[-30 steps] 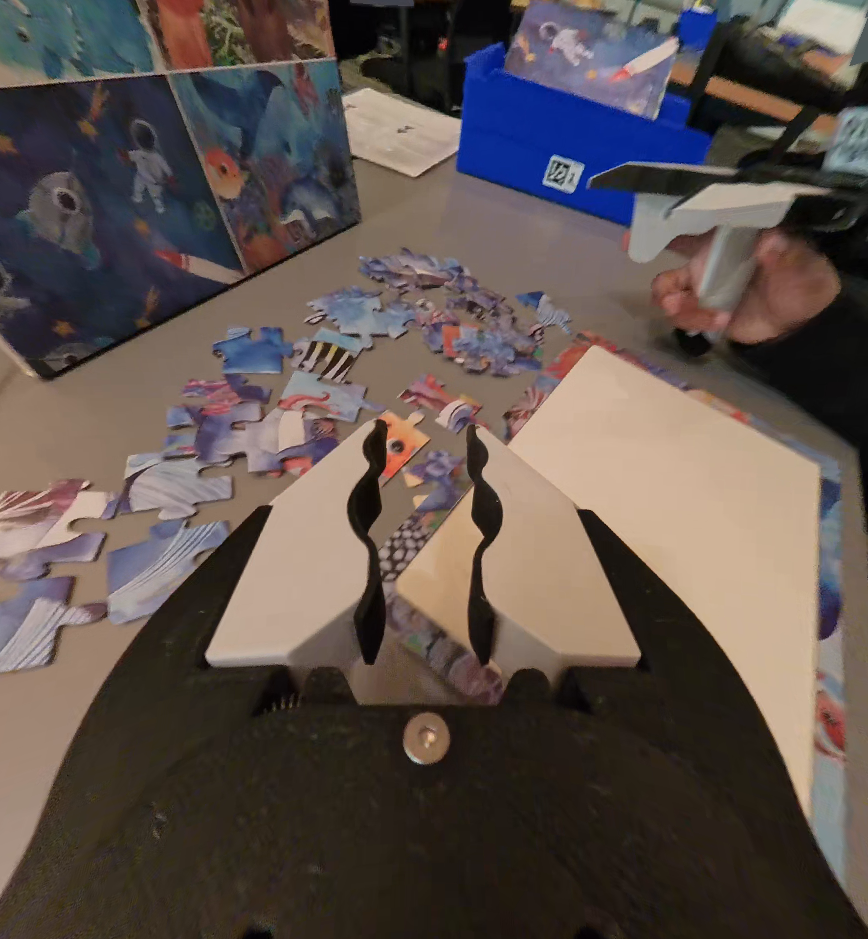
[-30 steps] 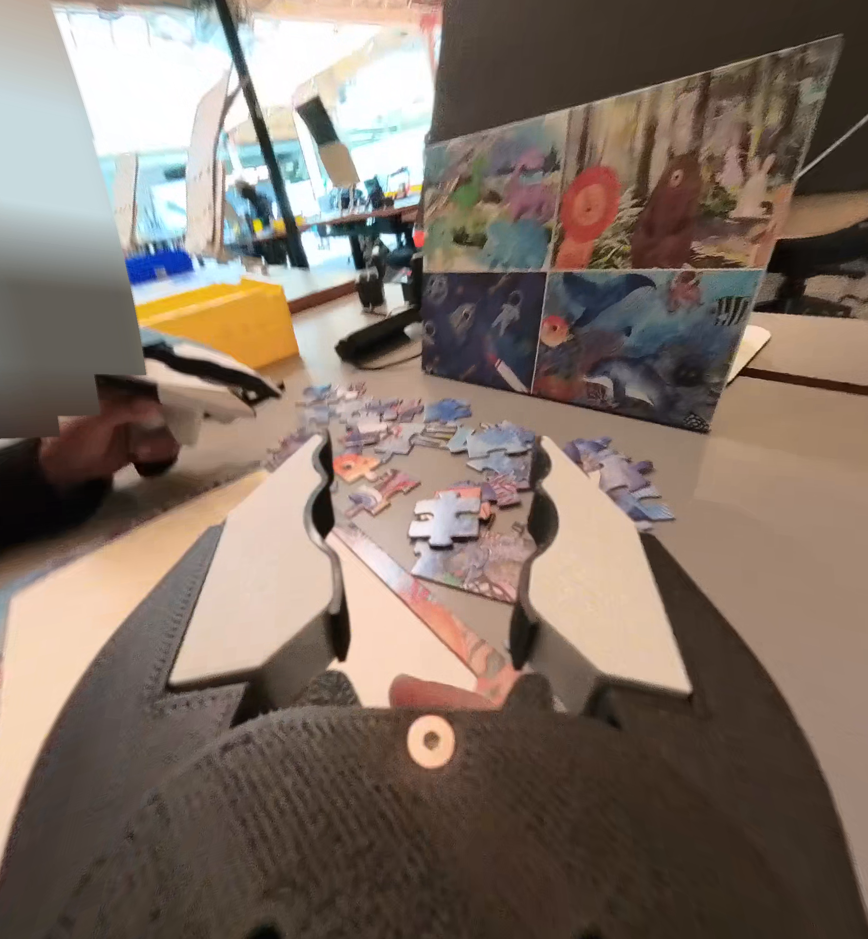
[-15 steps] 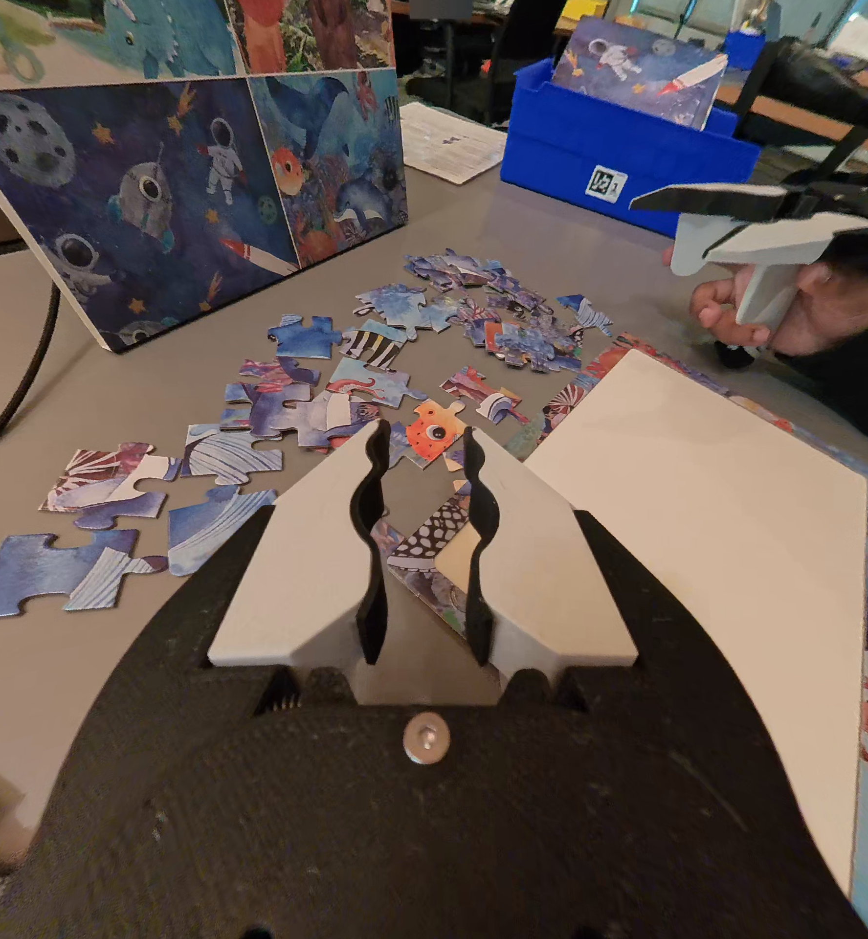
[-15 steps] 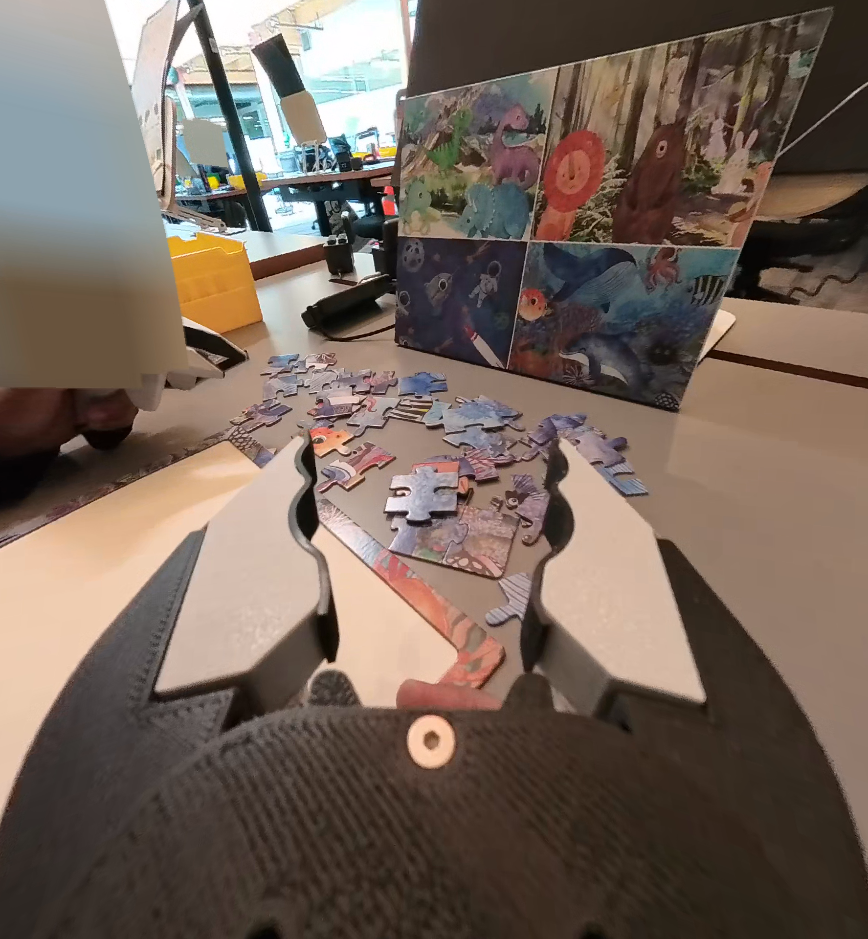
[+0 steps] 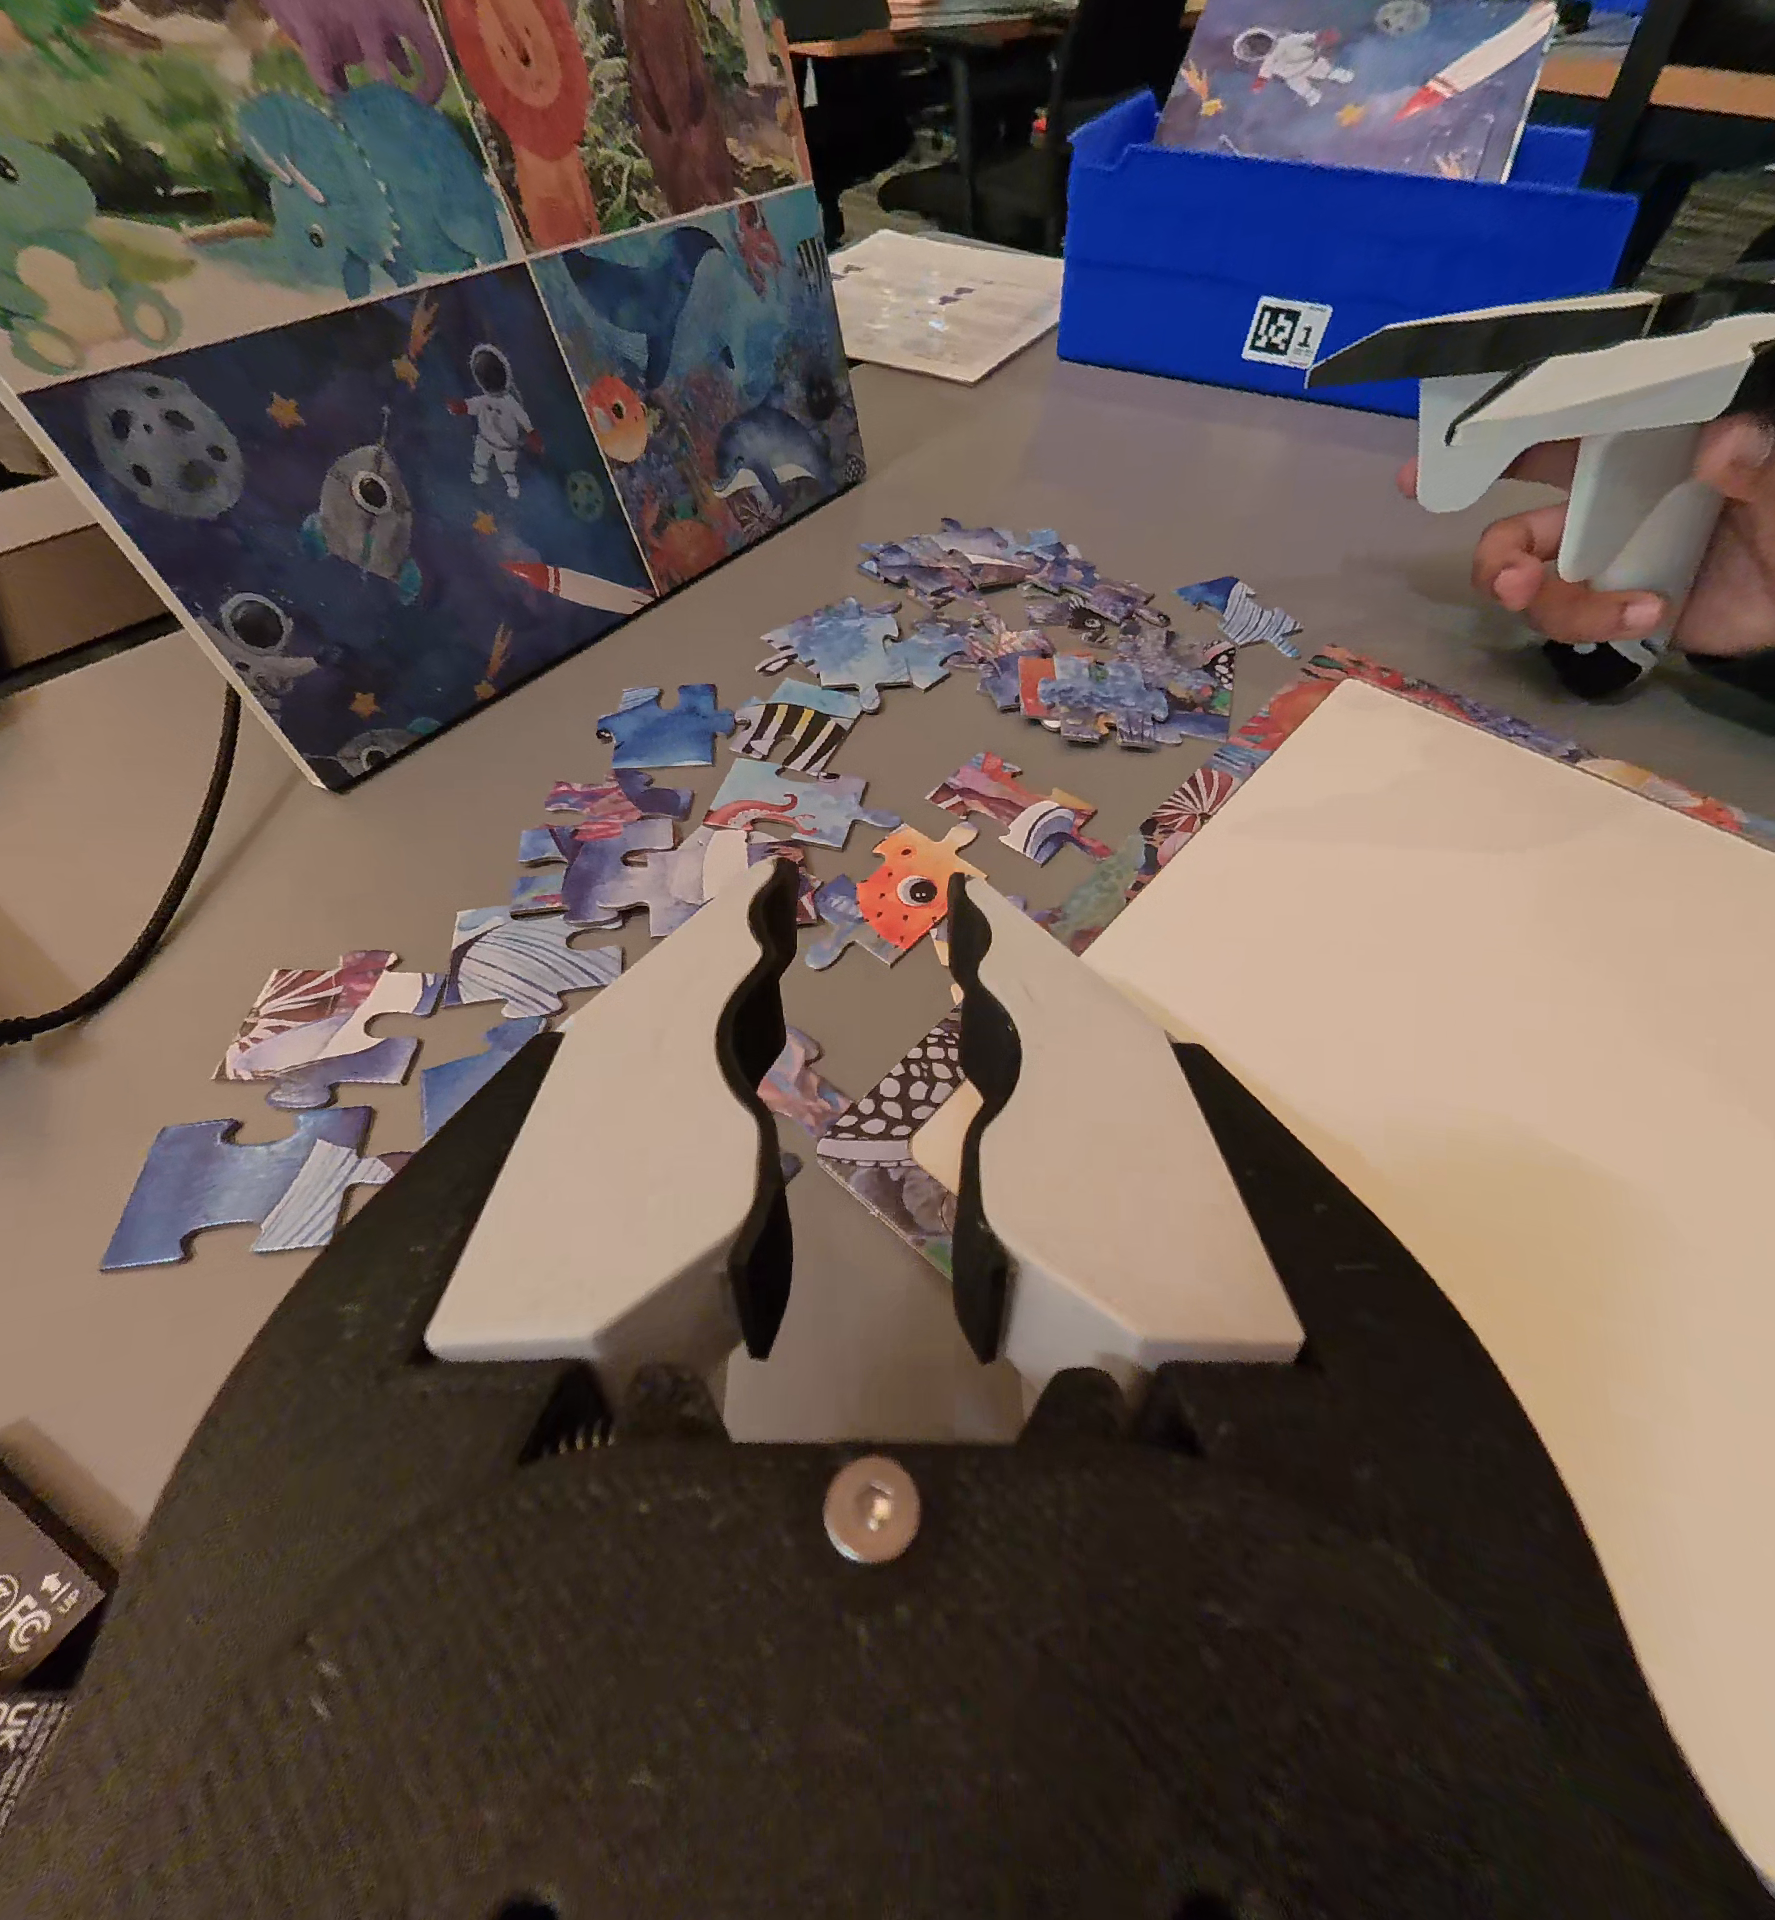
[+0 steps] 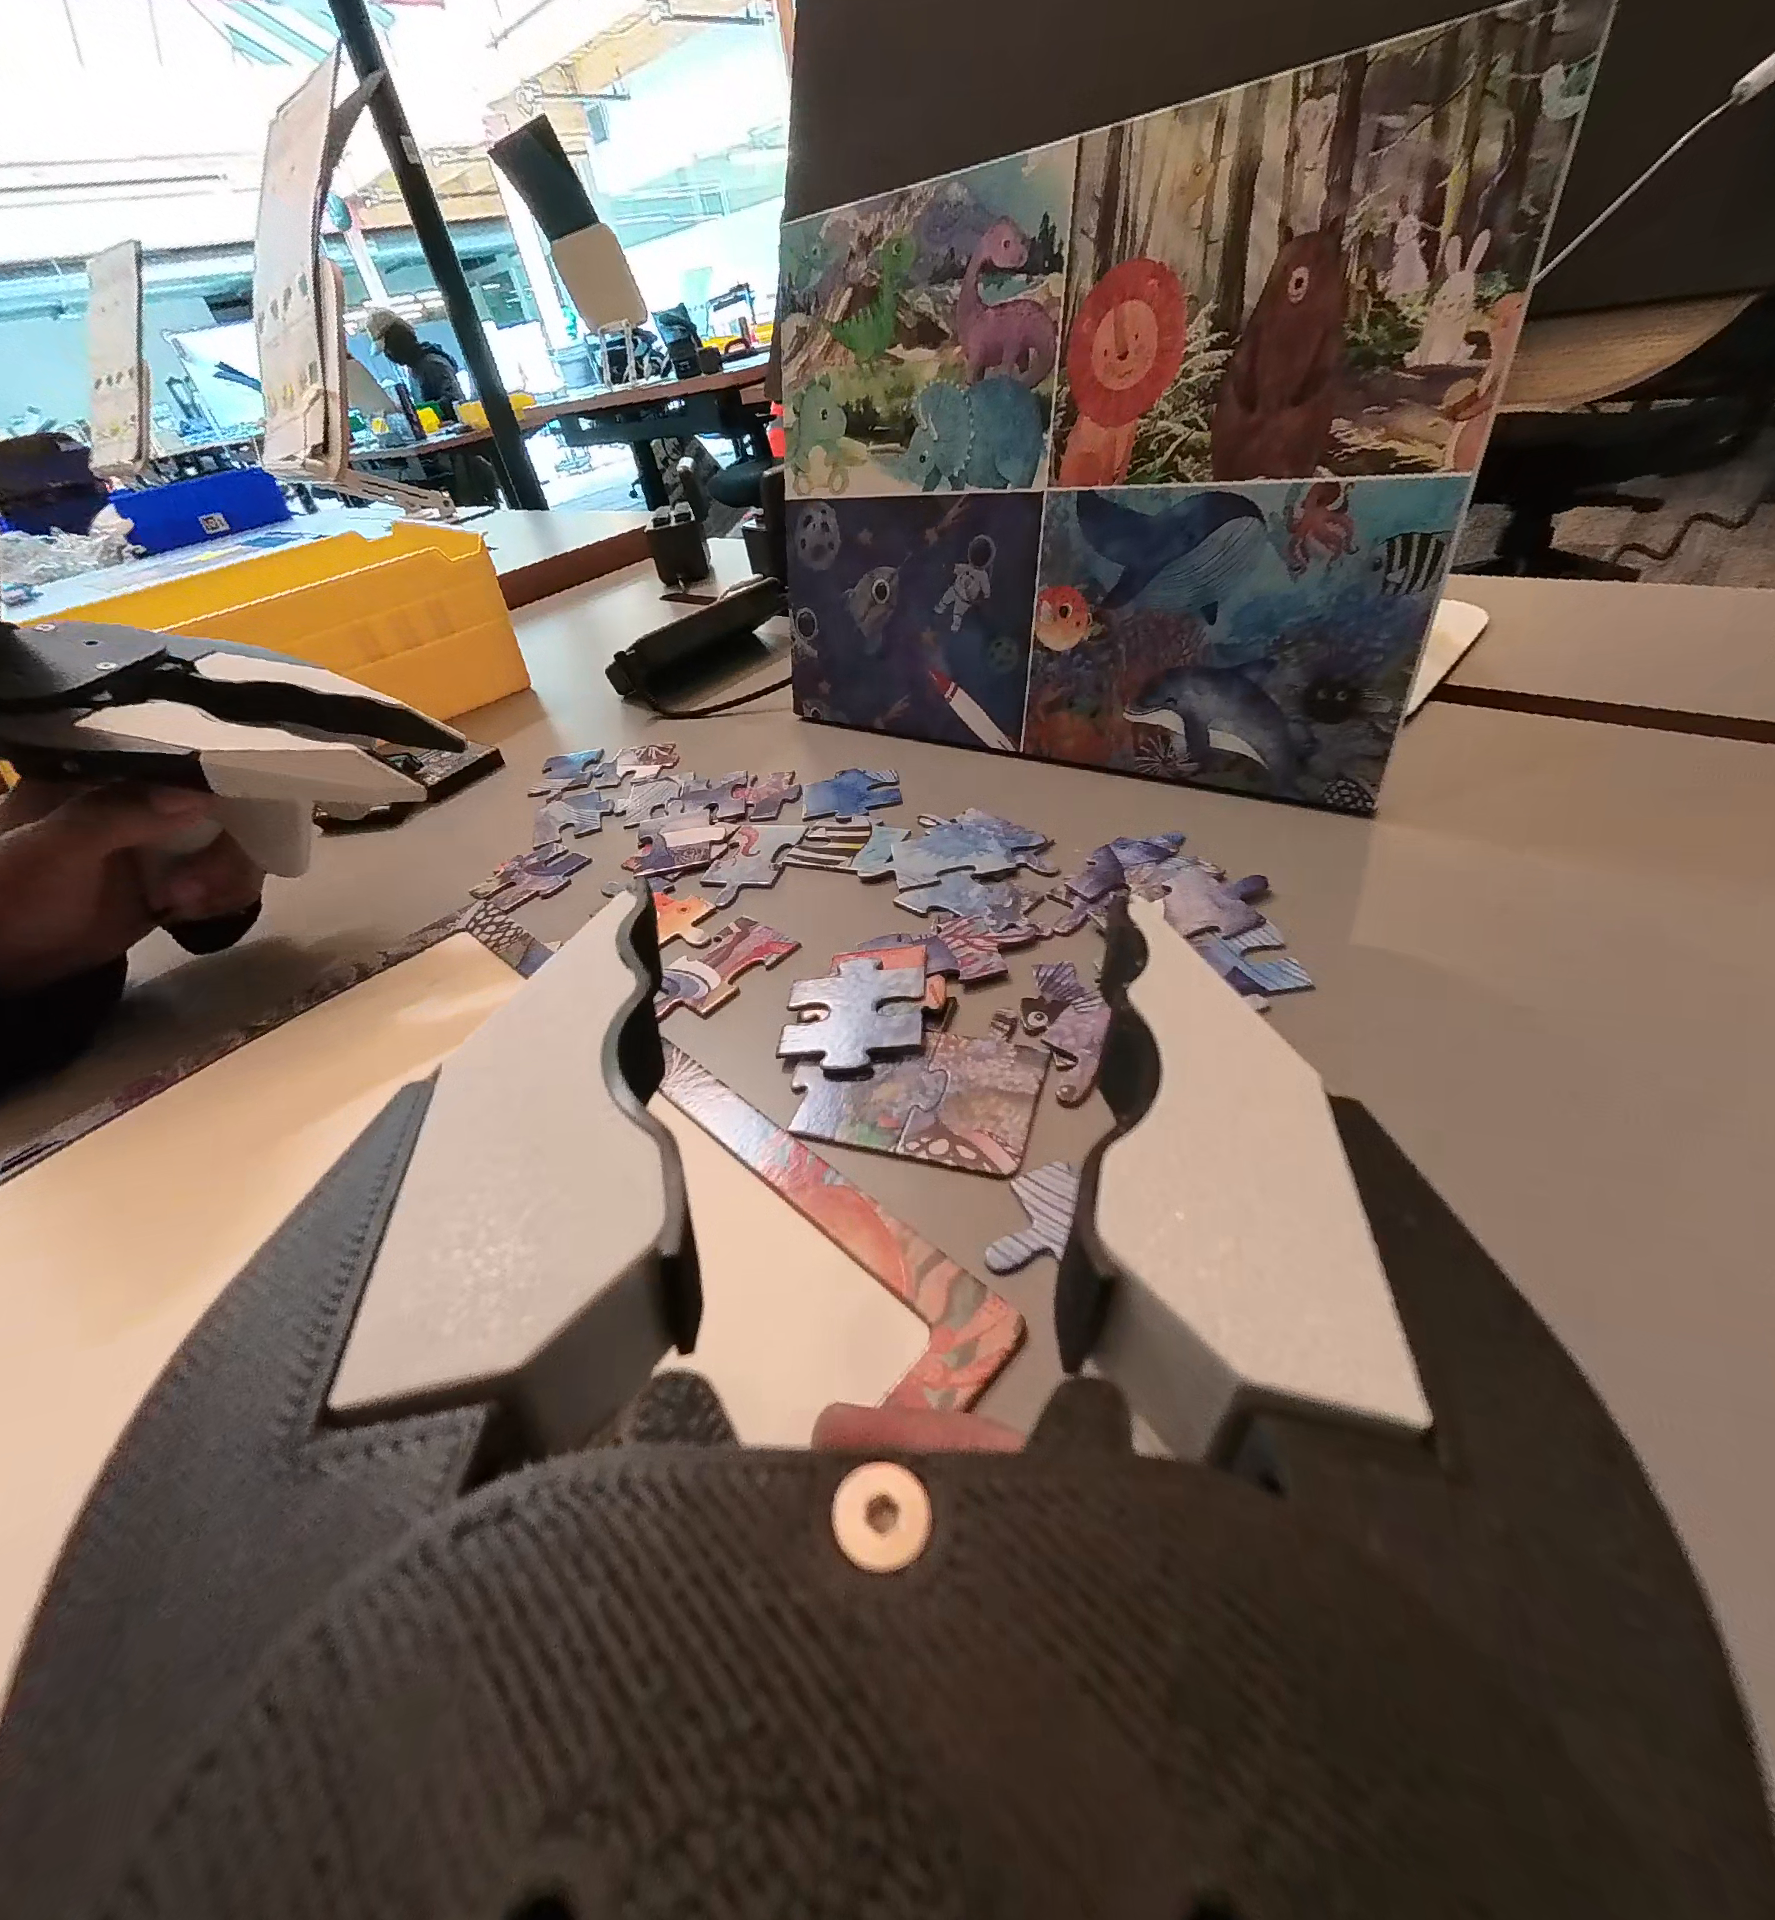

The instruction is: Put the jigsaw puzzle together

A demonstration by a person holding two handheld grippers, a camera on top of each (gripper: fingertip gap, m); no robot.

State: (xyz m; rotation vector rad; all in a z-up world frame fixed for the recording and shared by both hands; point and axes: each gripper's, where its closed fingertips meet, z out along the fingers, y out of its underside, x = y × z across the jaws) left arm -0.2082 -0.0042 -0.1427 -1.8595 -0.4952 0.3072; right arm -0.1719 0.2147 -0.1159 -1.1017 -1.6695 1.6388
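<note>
Left gripper (image 5: 867, 914): narrow gap, empty, above loose pieces (image 5: 810, 800).
Right gripper (image 6: 878, 935): wide, empty.
Pieces: scattered on tabletop (image 6: 1537, 1039), between board (image 5: 1434, 1039) and box (image 6: 1122, 436).

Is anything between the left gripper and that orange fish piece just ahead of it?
Nothing visible. The left gripper is open and empty, and the orange fish piece lies flat on the table just past its tips, with other loose pieces beside it.
</note>
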